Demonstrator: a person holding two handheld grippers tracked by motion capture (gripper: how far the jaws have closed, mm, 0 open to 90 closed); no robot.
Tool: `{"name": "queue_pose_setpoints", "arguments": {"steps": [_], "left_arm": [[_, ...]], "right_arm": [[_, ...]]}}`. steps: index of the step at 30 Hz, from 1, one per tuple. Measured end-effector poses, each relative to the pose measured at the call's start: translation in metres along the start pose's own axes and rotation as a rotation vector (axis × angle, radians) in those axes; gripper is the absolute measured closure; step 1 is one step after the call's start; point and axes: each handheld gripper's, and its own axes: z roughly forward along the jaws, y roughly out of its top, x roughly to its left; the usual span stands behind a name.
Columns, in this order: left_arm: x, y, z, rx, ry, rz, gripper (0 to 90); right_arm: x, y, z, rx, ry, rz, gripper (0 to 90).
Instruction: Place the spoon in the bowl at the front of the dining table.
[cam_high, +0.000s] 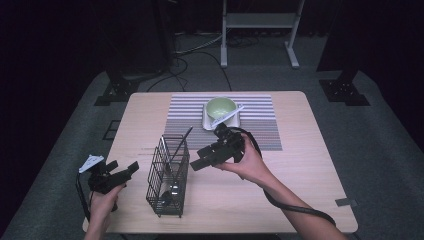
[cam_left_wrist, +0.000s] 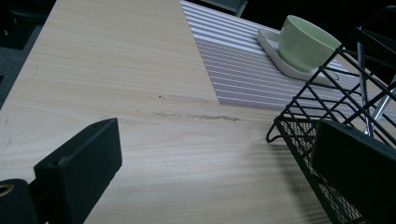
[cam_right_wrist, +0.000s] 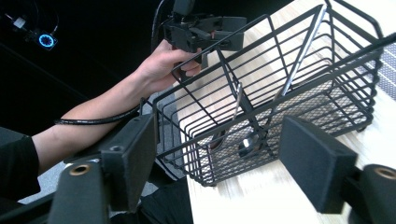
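Left gripper (cam_high: 129, 170): resting low near the table's left edge, jaws spread wide, gripping nothing.
Right gripper (cam_high: 199, 161): hovering just right of the basket, jaws gaping wide, gripping nothing.
Wire basket (cam_high: 169, 176): standing upright on the wooden table (cam_high: 310, 165) between both grippers, holding cutlery (cam_right_wrist: 247, 144).
Green bowl (cam_high: 220, 107): sitting on a white tray (cam_high: 206, 122) on the striped placemat (cam_high: 260, 125).
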Motion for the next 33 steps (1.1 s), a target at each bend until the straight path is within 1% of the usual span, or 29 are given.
{"name": "queue_pose_setpoints", "arguments": {"steps": [5,12,15,19,22,23,24,26,27,29,33], "left_arm": [[-0.001,0.0,0.001,0.003,-0.002,0.003,1.0],[-0.001,0.0,0.0,0.001,-0.003,0.002,1.0],[-0.001,0.0,0.0,0.0,-0.003,0.001,1.0],[-0.001,0.0,0.0,-0.001,-0.003,0.001,1.0],[-0.001,0.0,0.0,-0.001,-0.002,0.001,1.0],[-0.001,0.0,0.0,-0.001,-0.002,0.001,1.0],[-0.001,0.0,0.0,-0.001,-0.003,-0.001,1.0],[-0.001,0.0,0.0,-0.002,-0.003,-0.001,1.0],[-0.001,0.0,0.0,-0.006,-0.004,0.0,1.0],[-0.001,0.001,0.0,-0.006,-0.003,0.0,1.0],[-0.001,0.001,0.0,-0.007,-0.003,-0.002,1.0]], "right_arm": [[0.0,0.004,0.006,0.009,0.004,-0.001,30.7],[0.0,0.009,0.013,0.026,0.001,0.01,35.2],[0.0,0.011,0.018,0.035,-0.001,0.003,39.6],[0.001,0.013,0.022,0.047,-0.018,0.005,44.7],[0.0,0.015,0.025,0.056,-0.029,0.013,48.8],[0.0,0.015,0.025,0.056,-0.029,0.013,48.8],[-0.001,0.015,0.026,0.056,-0.035,0.017,53.3],[-0.002,0.016,0.026,0.055,-0.035,0.02,55.0],[-0.004,0.016,0.027,0.051,-0.031,0.03,58.5],[-0.005,0.017,0.027,0.047,-0.029,0.041,61.1],[-0.006,0.018,0.03,0.051,-0.041,0.044,64.6]]}}
